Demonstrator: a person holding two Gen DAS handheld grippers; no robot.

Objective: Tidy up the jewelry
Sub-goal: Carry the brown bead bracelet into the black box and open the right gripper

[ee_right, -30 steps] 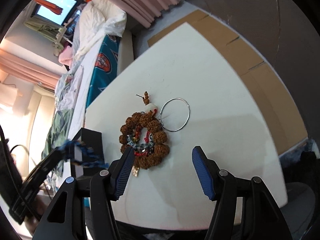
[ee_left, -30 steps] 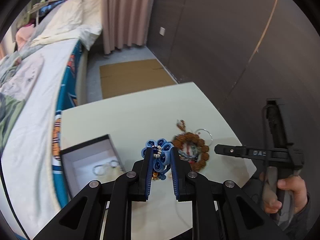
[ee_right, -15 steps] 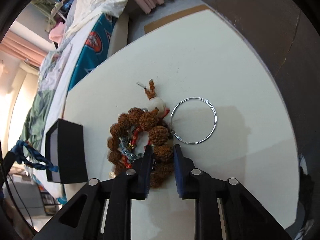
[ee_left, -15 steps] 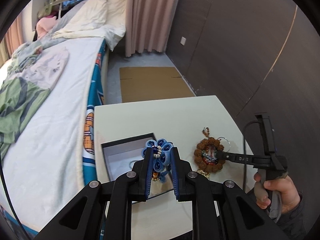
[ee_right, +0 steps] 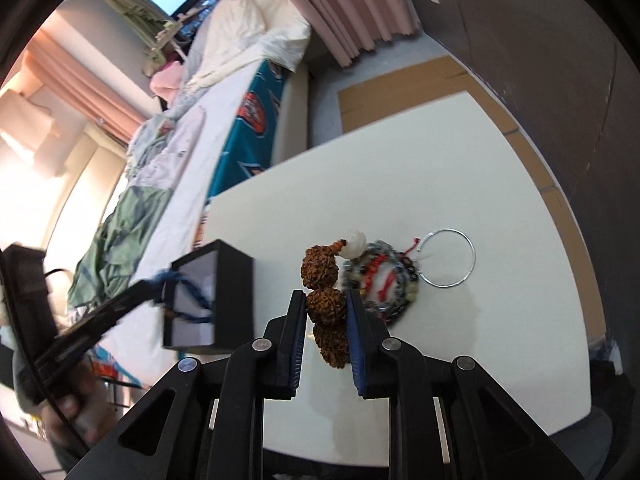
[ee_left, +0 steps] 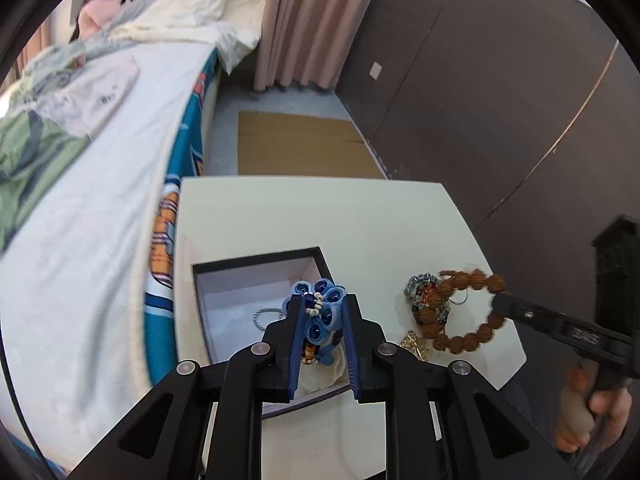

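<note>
A cream table (ee_left: 304, 216) is set beside a bed (ee_left: 100, 168) in a bedroom with pink curtains (ee_left: 304, 20), a dark panelled wall and cardboard (ee_left: 296, 148) laid on the floor. Over the open black box (ee_left: 256, 268), a blue woven ornament (ee_left: 320, 312) is seen between the opening jaws of the left gripper (ee_left: 322, 344). A brown seed-bead bracelet (ee_right: 326, 304) is pinched by the right gripper (ee_right: 326, 340) and lifted above the table, while a beaded bracelet (ee_right: 384, 280) and a silver bangle (ee_right: 448, 258) are left lying there.
</note>
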